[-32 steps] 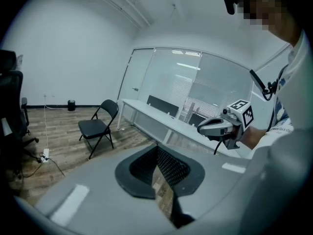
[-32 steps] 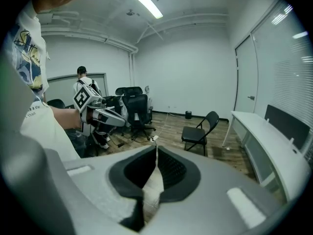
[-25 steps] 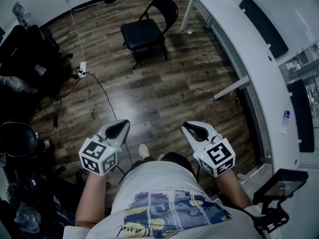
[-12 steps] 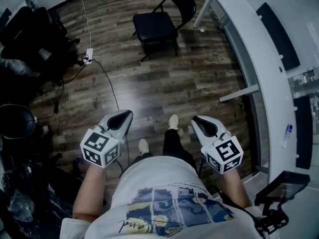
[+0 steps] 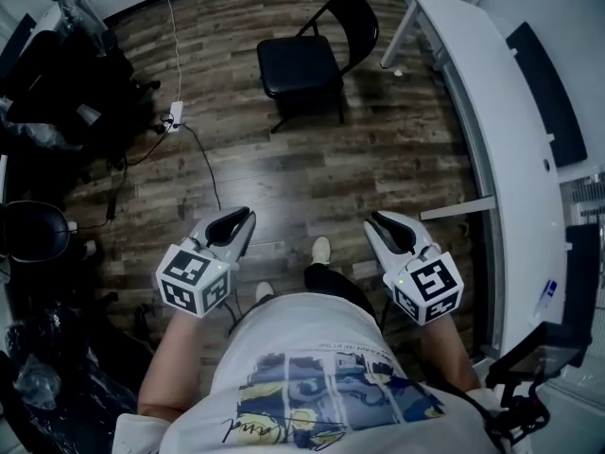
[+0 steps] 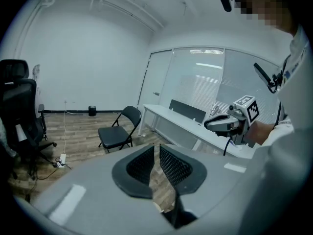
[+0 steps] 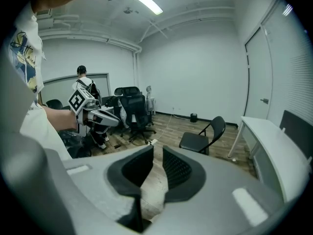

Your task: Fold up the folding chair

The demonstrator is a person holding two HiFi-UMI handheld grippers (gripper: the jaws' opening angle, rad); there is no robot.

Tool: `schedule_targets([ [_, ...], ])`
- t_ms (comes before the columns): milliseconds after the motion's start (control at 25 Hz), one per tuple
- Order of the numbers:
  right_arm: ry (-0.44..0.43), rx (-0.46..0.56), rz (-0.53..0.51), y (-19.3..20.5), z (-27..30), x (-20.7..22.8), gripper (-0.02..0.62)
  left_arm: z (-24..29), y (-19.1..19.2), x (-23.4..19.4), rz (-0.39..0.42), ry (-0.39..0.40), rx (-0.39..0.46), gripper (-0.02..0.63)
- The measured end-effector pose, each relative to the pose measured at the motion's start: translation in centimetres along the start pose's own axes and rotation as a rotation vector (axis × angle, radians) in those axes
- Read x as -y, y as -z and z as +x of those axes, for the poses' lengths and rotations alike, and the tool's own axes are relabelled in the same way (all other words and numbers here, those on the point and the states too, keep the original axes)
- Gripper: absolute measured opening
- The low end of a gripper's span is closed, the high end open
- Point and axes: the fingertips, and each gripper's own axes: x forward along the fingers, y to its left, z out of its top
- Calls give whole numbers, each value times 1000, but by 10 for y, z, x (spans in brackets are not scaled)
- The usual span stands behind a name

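Note:
The black folding chair (image 5: 307, 62) stands unfolded on the wood floor, far ahead of both grippers, its backrest towards the white desk. It also shows in the left gripper view (image 6: 115, 134) and the right gripper view (image 7: 199, 140). My left gripper (image 5: 244, 218) and right gripper (image 5: 375, 221) are held side by side at waist height, both pointing at the chair and well short of it. Both pairs of jaws have just been opening. Each now shows a narrow gap with nothing in it, seen along my left gripper (image 6: 157, 148) and my right gripper (image 7: 157, 151).
A long white desk (image 5: 492, 112) runs down the right side, with one leg (image 5: 402, 36) close to the chair. Black office chairs (image 5: 57, 74) and clutter fill the left. A power strip (image 5: 175, 116) and its cable lie on the floor. A person (image 7: 83, 84) stands far back.
The person has stepped forward, and both grippers have advanced with them. The chair now sits nearer and lower in the head view.

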Motion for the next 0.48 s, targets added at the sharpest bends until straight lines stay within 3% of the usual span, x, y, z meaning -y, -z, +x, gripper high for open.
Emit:
schedule_targets([
  [480, -55, 20, 15, 5, 21, 155, 49, 125, -62, 15, -23, -105, -17, 76],
])
